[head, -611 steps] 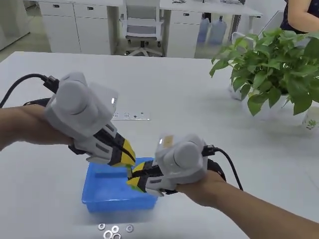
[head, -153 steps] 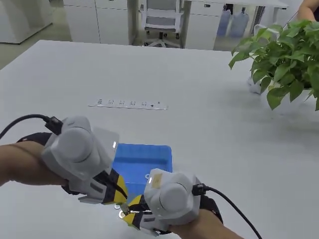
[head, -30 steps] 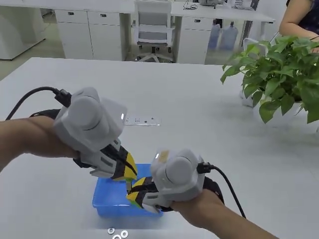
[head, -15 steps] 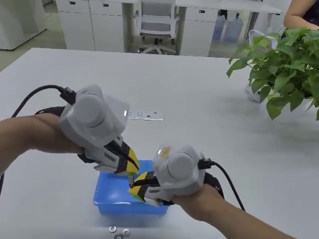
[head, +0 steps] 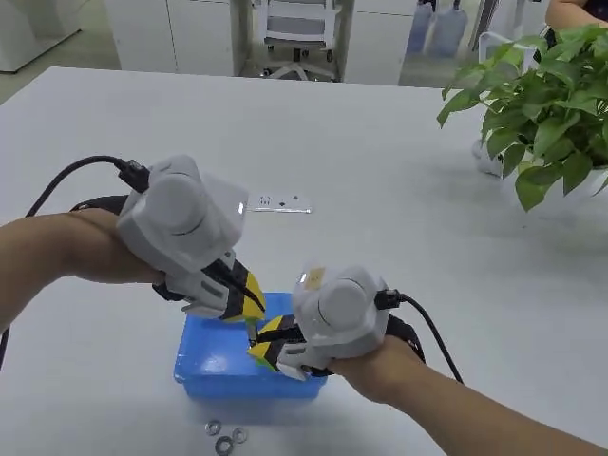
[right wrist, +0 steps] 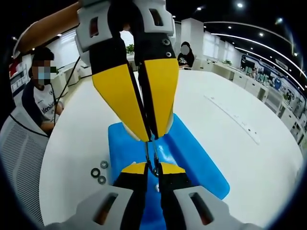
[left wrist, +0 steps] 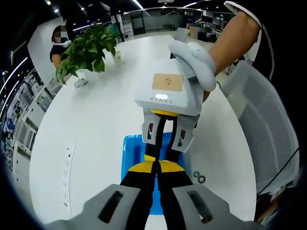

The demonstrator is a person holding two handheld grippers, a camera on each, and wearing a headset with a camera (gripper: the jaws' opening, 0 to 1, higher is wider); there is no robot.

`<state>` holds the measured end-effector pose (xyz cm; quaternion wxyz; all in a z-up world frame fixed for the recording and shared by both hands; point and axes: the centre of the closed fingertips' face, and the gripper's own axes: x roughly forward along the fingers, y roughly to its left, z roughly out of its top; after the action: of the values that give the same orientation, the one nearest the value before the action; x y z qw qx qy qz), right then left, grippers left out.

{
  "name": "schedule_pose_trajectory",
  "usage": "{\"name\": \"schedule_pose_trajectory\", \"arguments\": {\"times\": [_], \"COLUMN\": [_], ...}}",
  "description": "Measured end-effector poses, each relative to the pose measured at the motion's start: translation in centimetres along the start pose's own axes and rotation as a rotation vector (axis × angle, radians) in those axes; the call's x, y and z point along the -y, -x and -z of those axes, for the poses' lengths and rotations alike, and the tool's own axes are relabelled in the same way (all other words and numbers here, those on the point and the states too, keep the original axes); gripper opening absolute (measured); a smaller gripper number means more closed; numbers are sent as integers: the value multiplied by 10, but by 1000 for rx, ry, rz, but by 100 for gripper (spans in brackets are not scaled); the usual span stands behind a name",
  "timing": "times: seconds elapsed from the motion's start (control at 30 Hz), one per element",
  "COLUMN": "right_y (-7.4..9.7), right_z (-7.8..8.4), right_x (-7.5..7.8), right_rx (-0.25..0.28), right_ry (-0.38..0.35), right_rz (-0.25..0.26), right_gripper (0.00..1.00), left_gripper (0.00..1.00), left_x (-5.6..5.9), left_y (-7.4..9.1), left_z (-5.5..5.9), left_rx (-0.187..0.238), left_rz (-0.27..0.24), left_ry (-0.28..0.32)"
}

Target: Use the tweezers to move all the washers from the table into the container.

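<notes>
I hold the thin metal tweezers over the blue plastic container. The left gripper is clamped on their top to steady them, while the right gripper pinches their legs nearly together. Three small steel washers lie on the white table just beside the container.

1. The table has a smooth white top, matt, with only a soft sheen from the room lights.
2. The container is smooth blue plastic, and its floor catches pale glare.
3. The washers are bare silvery metal, dully bright.
4. The tweezers look like thin grey metal.
5. The left gripper and right gripper wear smooth white moulded plastic shells, faintly glossy, and their jaws are matt yellow and black.
6. The cable is black and rubbery-looking, without shine.
7. The plant has waxy green leaves.
8. The chair back is open grey mesh cloth.
</notes>
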<state>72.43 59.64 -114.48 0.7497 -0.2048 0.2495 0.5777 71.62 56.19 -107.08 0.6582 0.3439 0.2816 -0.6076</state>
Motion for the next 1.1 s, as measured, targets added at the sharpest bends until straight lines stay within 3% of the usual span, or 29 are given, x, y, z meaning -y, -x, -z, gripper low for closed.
{"name": "schedule_pose_trajectory", "arguments": {"times": [0.53, 1.1], "right_y": [-3, 5], "right_z": [8, 2], "right_x": [6, 3], "right_rx": [-16, -10], "right_ry": [-11, 1], "right_rz": [-1, 9], "right_gripper": [10, 11], "left_gripper": [5, 5], "left_x": [-5, -1], "left_y": [-9, -1], "left_z": [3, -4], "left_rx": [-5, -14], "left_rz": [11, 0], "left_ry": [-1, -14]}}
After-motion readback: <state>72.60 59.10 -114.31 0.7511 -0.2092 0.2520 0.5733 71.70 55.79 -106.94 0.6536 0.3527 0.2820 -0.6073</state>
